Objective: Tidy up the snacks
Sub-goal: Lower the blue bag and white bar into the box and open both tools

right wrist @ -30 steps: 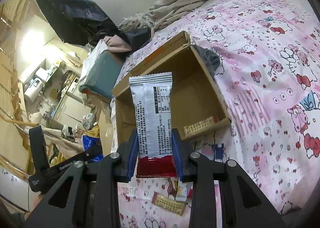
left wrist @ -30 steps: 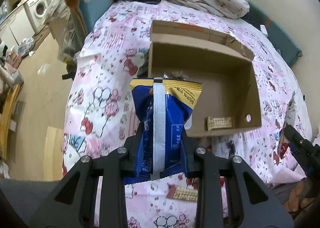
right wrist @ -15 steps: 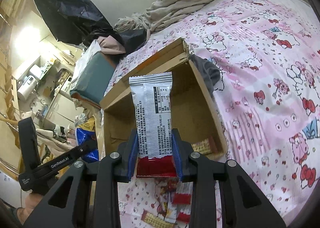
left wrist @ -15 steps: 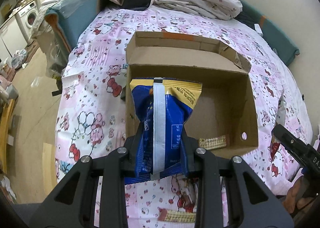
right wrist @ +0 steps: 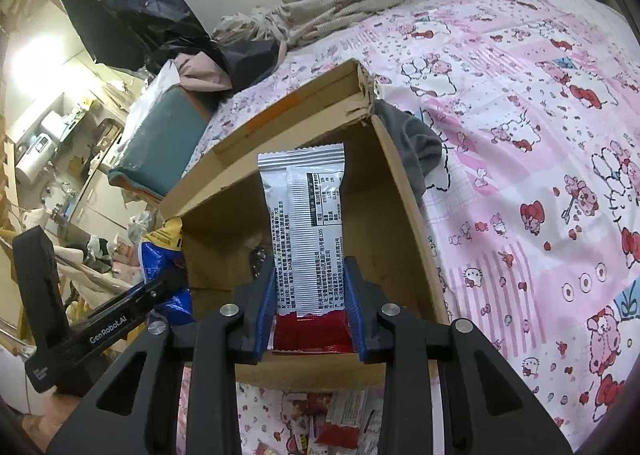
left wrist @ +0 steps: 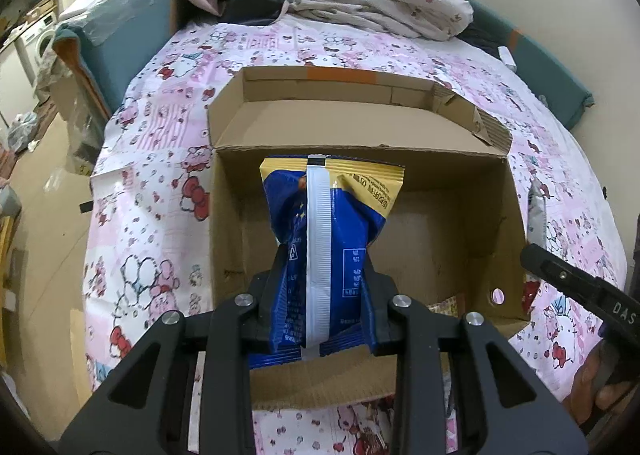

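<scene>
An open cardboard box [left wrist: 516, 223] lies on the pink patterned bedspread. My left gripper [left wrist: 320, 295] is shut on a blue and yellow snack bag [left wrist: 332, 215], held upright over the box's near left part. A wafer snack [left wrist: 446, 305] lies on the box floor near the right wall. In the right wrist view my right gripper [right wrist: 310, 295] is shut on a silver and red snack packet [right wrist: 306, 227], held upright above the same box [right wrist: 404, 223]. The left gripper's body [right wrist: 100, 329] and the blue bag [right wrist: 160, 255] show at the left there.
Several loose snack packets [right wrist: 344, 419] lie on the bedspread [right wrist: 540, 159] before the box's near wall. A crumpled blanket [left wrist: 372, 7] is piled at the far end of the bed. A teal case [left wrist: 120, 31] stands at the far left, with floor beyond.
Both grippers have moved forward and down toward the box, each still holding its packet. The box now fills the middle of both views and the packets hang over its inside.
</scene>
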The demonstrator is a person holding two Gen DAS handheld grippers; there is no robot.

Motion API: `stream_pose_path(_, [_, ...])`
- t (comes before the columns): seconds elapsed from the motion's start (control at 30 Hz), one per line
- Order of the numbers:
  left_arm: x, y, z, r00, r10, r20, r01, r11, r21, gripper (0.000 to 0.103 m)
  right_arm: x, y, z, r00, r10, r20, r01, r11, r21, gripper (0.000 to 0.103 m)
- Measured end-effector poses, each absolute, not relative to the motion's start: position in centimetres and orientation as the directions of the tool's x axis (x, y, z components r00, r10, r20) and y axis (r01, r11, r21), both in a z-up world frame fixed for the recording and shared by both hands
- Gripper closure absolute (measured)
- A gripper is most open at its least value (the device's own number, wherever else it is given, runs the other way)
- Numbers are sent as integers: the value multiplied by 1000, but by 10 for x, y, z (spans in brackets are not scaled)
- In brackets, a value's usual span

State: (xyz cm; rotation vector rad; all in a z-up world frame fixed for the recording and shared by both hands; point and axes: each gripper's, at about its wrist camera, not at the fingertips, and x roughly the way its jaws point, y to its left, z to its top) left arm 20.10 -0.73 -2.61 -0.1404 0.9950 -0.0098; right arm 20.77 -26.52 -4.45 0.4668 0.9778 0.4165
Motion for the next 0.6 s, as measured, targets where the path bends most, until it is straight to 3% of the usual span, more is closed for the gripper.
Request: stream_pose_path(0.6, [210,-17,-47,530,-90,-843,-9,994,-112,76,214,-261,-72,424,539,-728,-63,820,570,67])
